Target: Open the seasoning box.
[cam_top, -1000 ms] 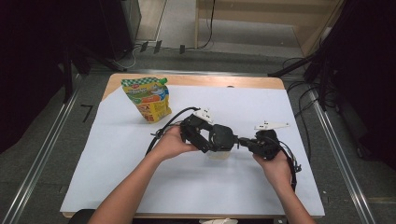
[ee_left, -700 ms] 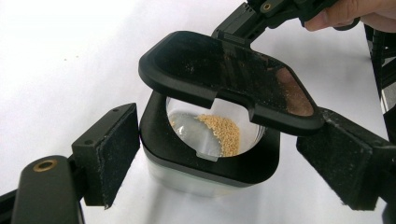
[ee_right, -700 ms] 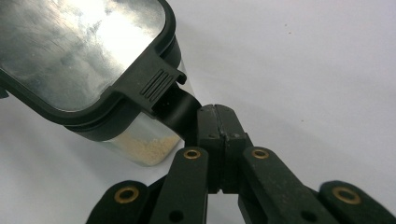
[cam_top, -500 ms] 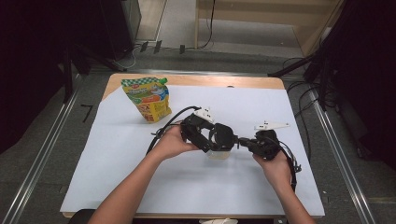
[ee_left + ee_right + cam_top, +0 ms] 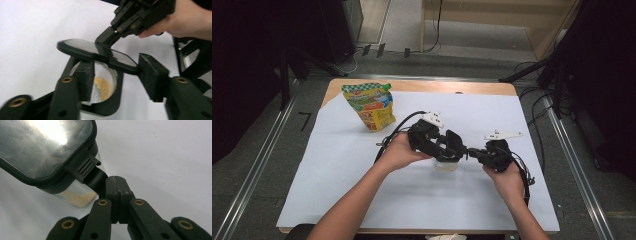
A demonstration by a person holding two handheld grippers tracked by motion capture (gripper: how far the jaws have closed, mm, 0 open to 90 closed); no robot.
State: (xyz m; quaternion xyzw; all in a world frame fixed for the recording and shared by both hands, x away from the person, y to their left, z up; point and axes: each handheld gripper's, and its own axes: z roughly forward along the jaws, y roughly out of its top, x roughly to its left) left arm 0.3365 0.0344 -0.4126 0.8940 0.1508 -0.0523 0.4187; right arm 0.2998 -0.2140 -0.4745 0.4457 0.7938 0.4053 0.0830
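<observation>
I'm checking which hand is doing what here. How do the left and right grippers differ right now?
The right gripper has its fingers shut on the lid's latch tab; the left gripper has just been closing around the clear container, its fingers still partly apart. In the high view the right one lies low, right of the container, while the left one covers it. Both are black and hand-held.
</observation>
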